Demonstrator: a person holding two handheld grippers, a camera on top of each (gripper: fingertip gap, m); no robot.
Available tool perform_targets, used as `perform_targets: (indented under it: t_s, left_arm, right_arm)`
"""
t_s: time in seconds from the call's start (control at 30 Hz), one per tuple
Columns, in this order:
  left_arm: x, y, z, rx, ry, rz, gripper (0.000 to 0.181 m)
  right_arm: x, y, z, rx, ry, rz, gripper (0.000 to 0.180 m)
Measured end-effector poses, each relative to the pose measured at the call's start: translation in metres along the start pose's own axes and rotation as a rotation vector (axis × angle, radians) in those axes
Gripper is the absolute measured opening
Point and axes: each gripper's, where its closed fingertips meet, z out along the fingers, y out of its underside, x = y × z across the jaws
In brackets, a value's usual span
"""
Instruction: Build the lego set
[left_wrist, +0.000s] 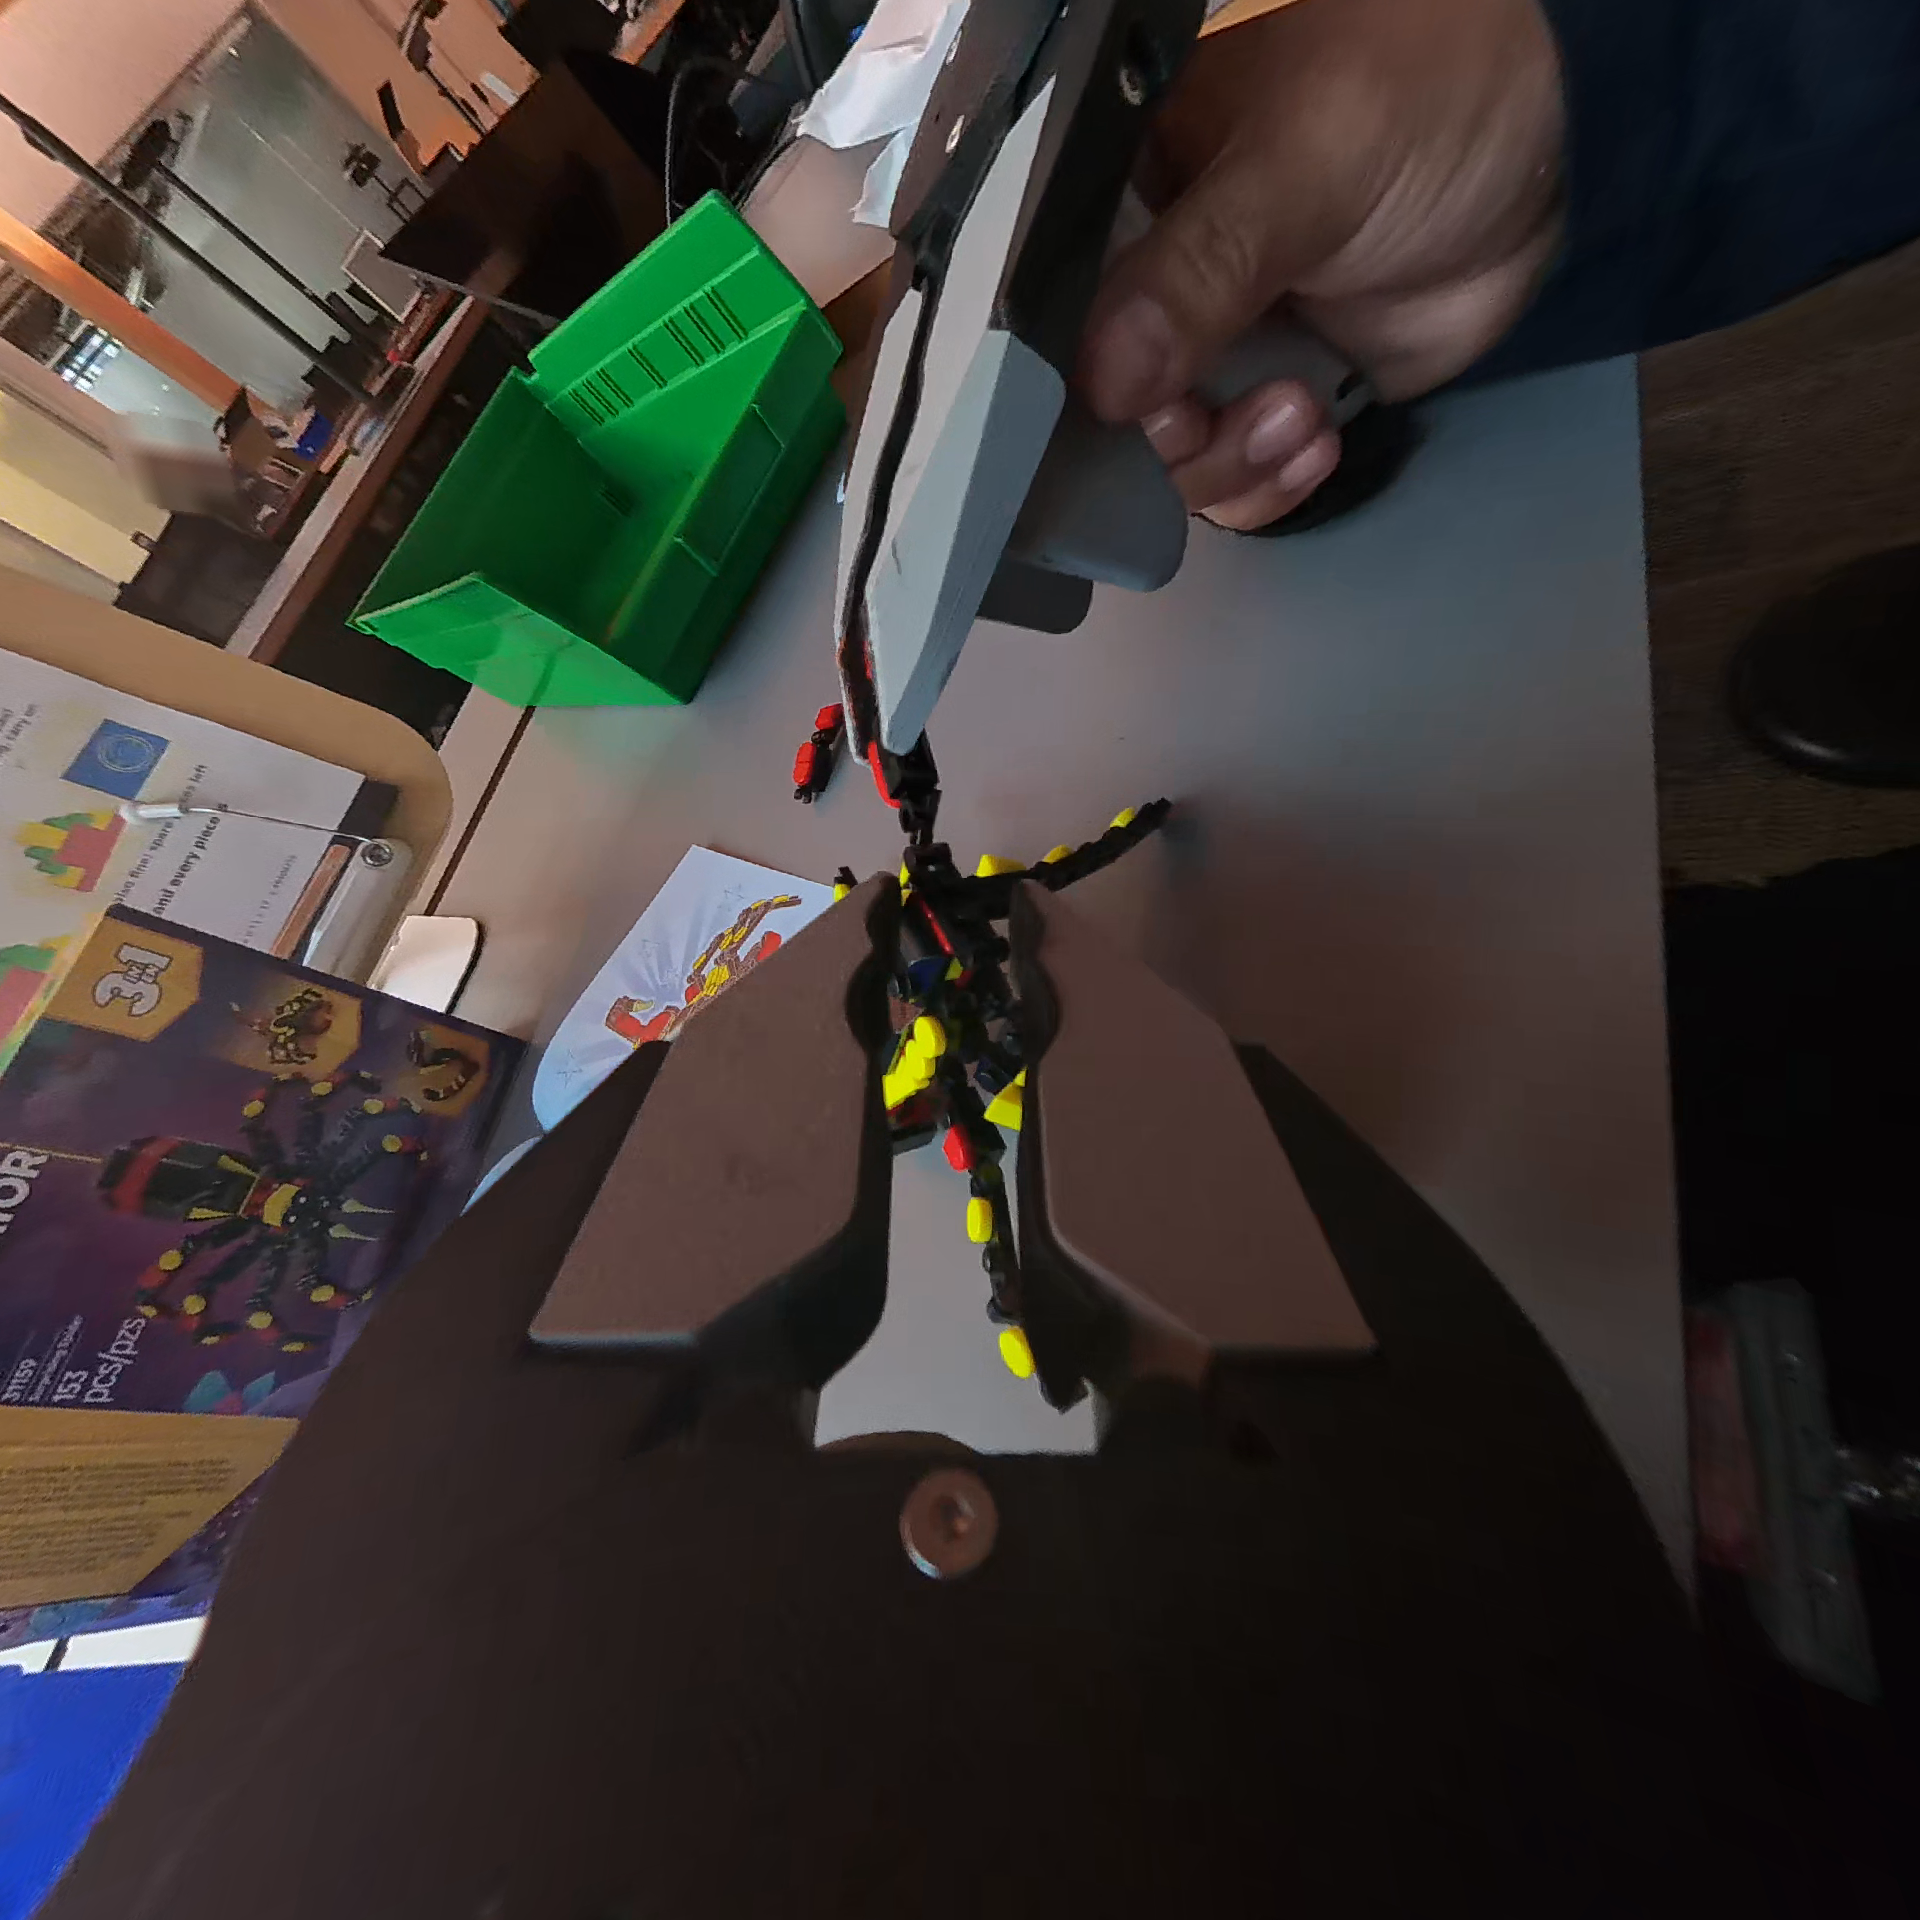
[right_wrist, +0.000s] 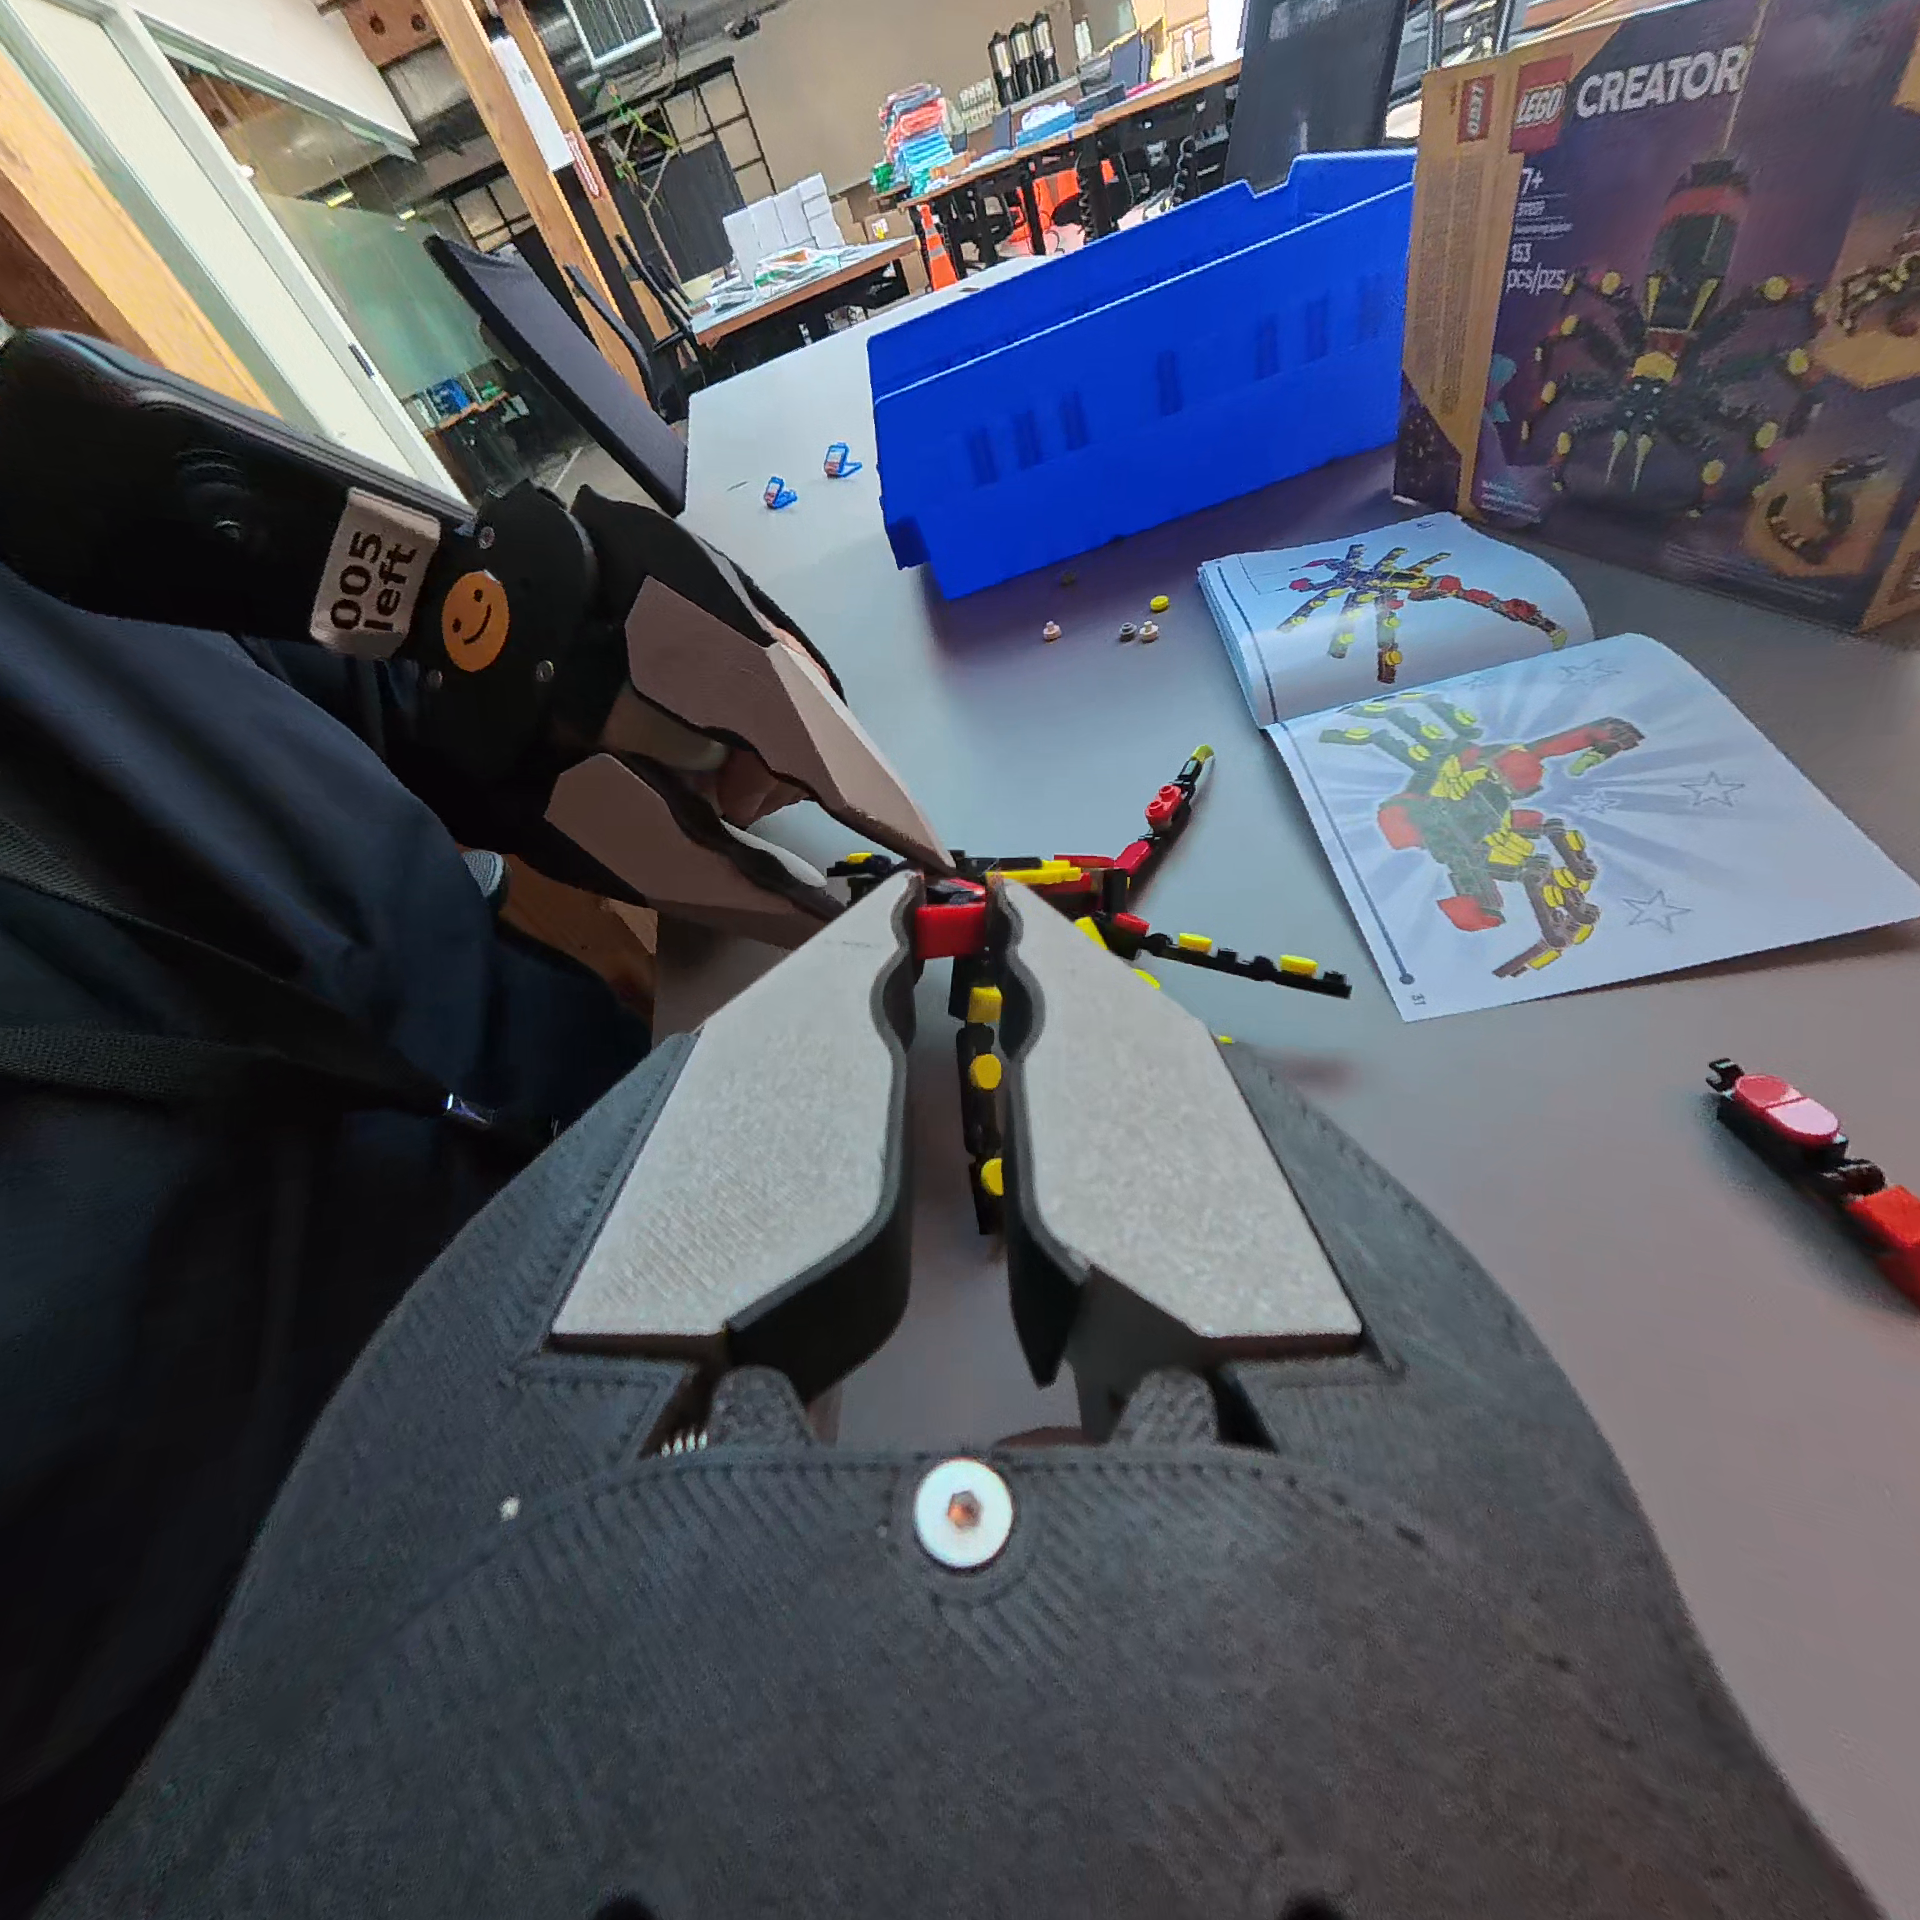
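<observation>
The spider model (left_wrist: 940, 1039) is black with yellow and red parts, and its legs spread over the grey table (left_wrist: 1351, 779). My left gripper (left_wrist: 951, 914) is shut on the model's body, one finger on each side. In the right wrist view my right gripper (right_wrist: 956, 902) is shut on a red piece (right_wrist: 948, 927) at the model's (right_wrist: 1049, 883) end. A black leg with yellow studs (right_wrist: 980, 1070) lies between its fingers. The right gripper (left_wrist: 899, 758) comes in from above in the left wrist view. The left gripper (right_wrist: 883, 862) meets the model from the left in the right wrist view.
A loose red and black leg piece (right_wrist: 1818, 1153) lies to the right, also seen in the left wrist view (left_wrist: 816, 753). An open instruction booklet (right_wrist: 1507, 810), the set's box (right_wrist: 1662, 312), a blue bin (right_wrist: 1143, 384) and small loose studs (right_wrist: 1132, 627) are behind. A green bin (left_wrist: 623, 468) stands farther off.
</observation>
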Motion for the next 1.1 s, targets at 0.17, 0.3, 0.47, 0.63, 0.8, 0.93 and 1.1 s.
perform_targets:
  t_s: [0.17, 0.3, 0.47, 0.63, 0.8, 0.93, 1.1]
  left_arm:
    - [-0.0005, 0.0014, -0.0012, 0.005, -0.021, -0.023, 0.02]
    - [0.0016, 0.0049, -0.0003, -0.004, -0.028, -0.046, 0.027]
    - [-0.0012, 0.005, -0.0019, -0.003, -0.052, -0.018, 0.02]
    - [-0.0023, 0.0055, -0.002, -0.003, -0.07, -0.005, 0.019]
    - [-0.0023, 0.0053, -0.0023, 0.002, -0.077, 0.013, 0.019]
    - [-0.0019, 0.0052, -0.0024, 0.005, -0.088, 0.036, 0.019]
    - [-0.0023, 0.0049, -0.002, 0.018, -0.085, 0.036, 0.018]
  right_arm:
    - [0.0014, 0.0031, 0.0025, -0.026, 0.004, 0.01, 0.008]
    - [0.0004, 0.0044, 0.0036, -0.036, -0.007, 0.013, 0.008]
    - [0.003, 0.0045, 0.004, -0.037, -0.005, 0.038, 0.008]
    - [-0.0004, 0.0058, 0.0052, -0.041, -0.018, 0.046, 0.008]
    - [-0.0009, 0.0041, 0.0052, -0.027, -0.03, 0.066, 0.008]
    - [-0.0008, 0.0049, 0.006, -0.032, -0.018, 0.053, 0.008]
    - [-0.0003, 0.0051, 0.0058, -0.032, -0.021, 0.06, 0.008]
